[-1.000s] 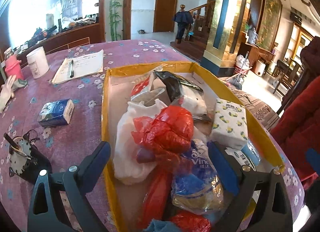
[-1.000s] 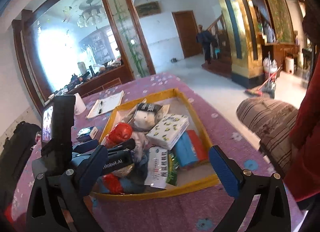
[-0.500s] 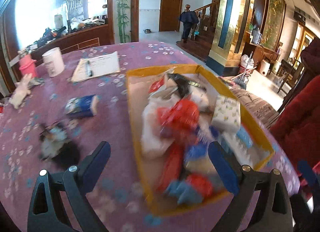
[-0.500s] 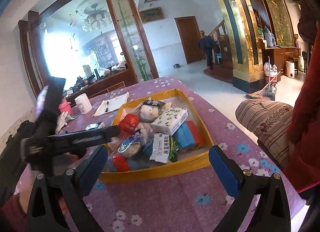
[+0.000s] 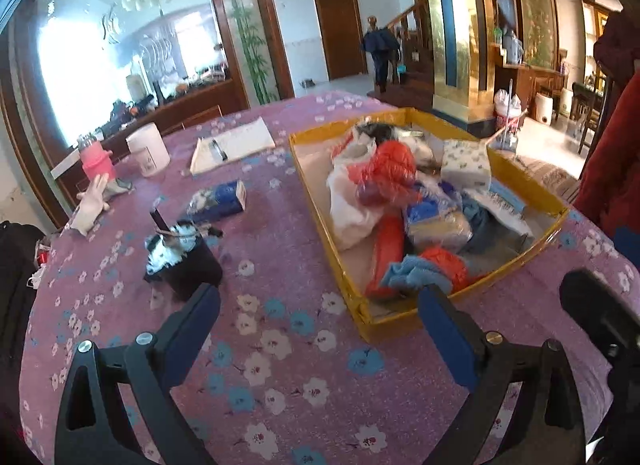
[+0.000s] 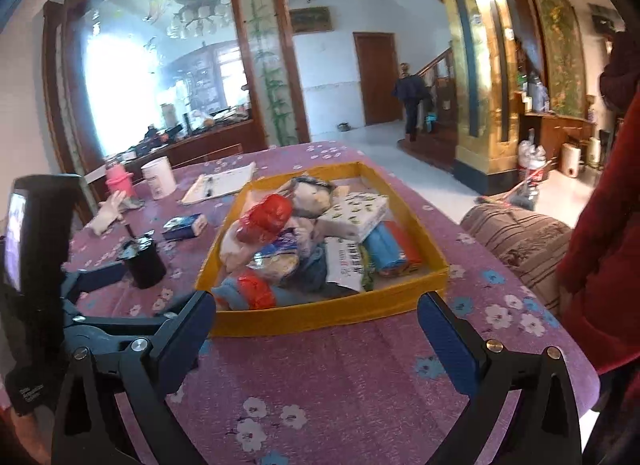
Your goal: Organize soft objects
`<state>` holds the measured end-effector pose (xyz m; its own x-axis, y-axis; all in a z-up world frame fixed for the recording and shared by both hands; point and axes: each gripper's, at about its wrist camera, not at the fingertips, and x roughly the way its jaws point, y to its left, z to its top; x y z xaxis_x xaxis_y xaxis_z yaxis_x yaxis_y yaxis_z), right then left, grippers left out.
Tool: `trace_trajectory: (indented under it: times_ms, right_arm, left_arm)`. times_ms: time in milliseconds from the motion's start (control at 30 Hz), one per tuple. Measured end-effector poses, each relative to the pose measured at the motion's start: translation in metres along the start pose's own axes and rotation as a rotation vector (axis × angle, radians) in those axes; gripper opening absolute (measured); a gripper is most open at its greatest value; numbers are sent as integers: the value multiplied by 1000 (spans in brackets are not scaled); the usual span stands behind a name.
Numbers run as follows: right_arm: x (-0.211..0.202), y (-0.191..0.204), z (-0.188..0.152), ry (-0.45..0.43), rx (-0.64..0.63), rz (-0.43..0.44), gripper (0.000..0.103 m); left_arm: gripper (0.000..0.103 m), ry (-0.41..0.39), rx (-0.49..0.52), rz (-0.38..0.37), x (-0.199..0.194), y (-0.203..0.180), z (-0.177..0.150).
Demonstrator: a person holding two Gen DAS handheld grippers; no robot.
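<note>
Yellow tray (image 6: 320, 315) on the purple floral surface (image 6: 340, 377), piled full: red plastic bag (image 6: 266, 217) on top of a white bag (image 5: 352, 213), floral tissue pack (image 6: 354, 213) at the right, blue roll (image 6: 386, 247), blue cloth (image 5: 412, 273) at the near edge. Black cup (image 6: 142, 263) and blue tissue pack (image 6: 186, 225) sit outside, to the tray's left. Left gripper (image 5: 320, 329) and right gripper (image 6: 316, 329): both spread wide, nothing held. Versus 1 s ago: left gripper was right over the pile, now pulled back over bare surface short of the tray.
</note>
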<state>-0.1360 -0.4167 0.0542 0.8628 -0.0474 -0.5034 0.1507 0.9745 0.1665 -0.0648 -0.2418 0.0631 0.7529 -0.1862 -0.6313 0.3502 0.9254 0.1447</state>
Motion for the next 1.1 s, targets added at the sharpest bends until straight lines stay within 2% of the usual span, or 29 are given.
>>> trace_trajectory:
  times_ms: [100, 400, 667, 1100]
  right_arm:
    - [-1, -5, 0, -1, 18, -13, 102]
    - [7, -6, 0, 17, 22, -17, 102]
    - [8, -2, -2, 23, 7, -14, 102]
    - [6, -3, -4, 23, 10, -16, 102]
  left_arm:
    - [99, -23, -38, -34, -5, 10, 5]
    - [99, 11, -76, -44, 3, 19, 5]
    - [99, -12, -48, 10, -2, 13, 2]
    - [99, -49, 6, 51, -10, 3, 1]
